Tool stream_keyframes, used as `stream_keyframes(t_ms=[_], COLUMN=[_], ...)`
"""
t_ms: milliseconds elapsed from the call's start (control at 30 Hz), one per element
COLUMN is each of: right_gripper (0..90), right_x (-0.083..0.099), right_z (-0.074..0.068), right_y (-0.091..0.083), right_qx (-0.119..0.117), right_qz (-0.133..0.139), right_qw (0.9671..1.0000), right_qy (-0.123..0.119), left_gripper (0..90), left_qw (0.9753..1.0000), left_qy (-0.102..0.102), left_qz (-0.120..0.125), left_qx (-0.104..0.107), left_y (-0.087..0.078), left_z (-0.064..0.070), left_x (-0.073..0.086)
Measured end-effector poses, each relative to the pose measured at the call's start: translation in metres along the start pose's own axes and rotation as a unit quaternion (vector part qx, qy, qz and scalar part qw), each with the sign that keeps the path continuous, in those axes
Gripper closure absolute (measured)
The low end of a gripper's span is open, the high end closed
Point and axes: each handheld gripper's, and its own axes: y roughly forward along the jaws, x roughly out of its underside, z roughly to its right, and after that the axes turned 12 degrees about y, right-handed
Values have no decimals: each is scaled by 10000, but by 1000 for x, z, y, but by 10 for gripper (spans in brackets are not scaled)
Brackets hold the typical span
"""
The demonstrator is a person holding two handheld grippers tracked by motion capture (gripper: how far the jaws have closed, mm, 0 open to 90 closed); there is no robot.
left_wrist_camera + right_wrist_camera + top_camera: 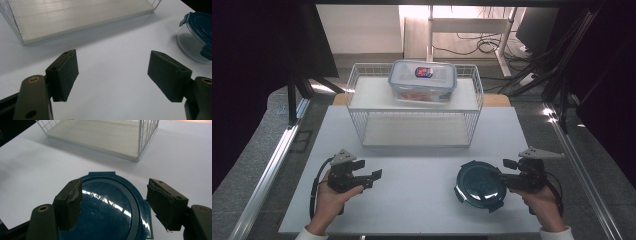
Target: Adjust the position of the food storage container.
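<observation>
A round glass container with a dark blue clip lid (479, 186) stands on the white table at the front right. My right gripper (504, 175) is open at its right side. In the right gripper view its jaws stand wide apart over the lid (107, 207), one to each side, with nothing clamped. My left gripper (371, 175) hovers open over bare table at the front left, nothing between its jaws (112, 75). The round container (197, 37) shows at the far right of the left gripper view.
A white wire rack (362, 95) with two shelves stands at the back middle of the table. A clear rectangular box with a blue-rimmed lid (422, 80) sits on its top shelf. The lower shelf (75, 17) (100, 135) holds nothing. Metal rails run along both table sides.
</observation>
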Motion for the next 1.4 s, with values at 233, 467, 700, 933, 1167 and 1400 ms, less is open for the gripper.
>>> stream_keyframes(t_ms=[233, 467, 700, 933, 1167, 1400], right_gripper=[315, 434, 602, 838, 888, 889], right_x=[2, 11, 27, 40, 53, 57], right_z=[7, 22, 37, 45, 40, 32], right_y=[-5, -19, -29, -25, 8, 20], right_qx=[90, 292, 435, 692, 758, 878], right_qz=[-8, -156, -478, -943, -1537, -1645], right_qw=[9999, 9993, 9974, 9930, 9852, 9816], right_qy=[52, 200, 315, 180, -52, -416], left_gripper=[233, 236, 222, 204, 212, 213], left_qw=[10000, 9995, 9993, 9987, 9987, 9988], left_qy=[-25, 155, 174, 237, 101, 112], left_qz=[-73, -210, -324, -452, -447, -451], left_qx=[-38, -151, -109, -88, 242, 159], left_y=[1, 2, 5, 8, 8, 7], left_z=[-3, -1, -1, 1, 3, 2], left_x=[4, 8, 10, 12, 11, 12])
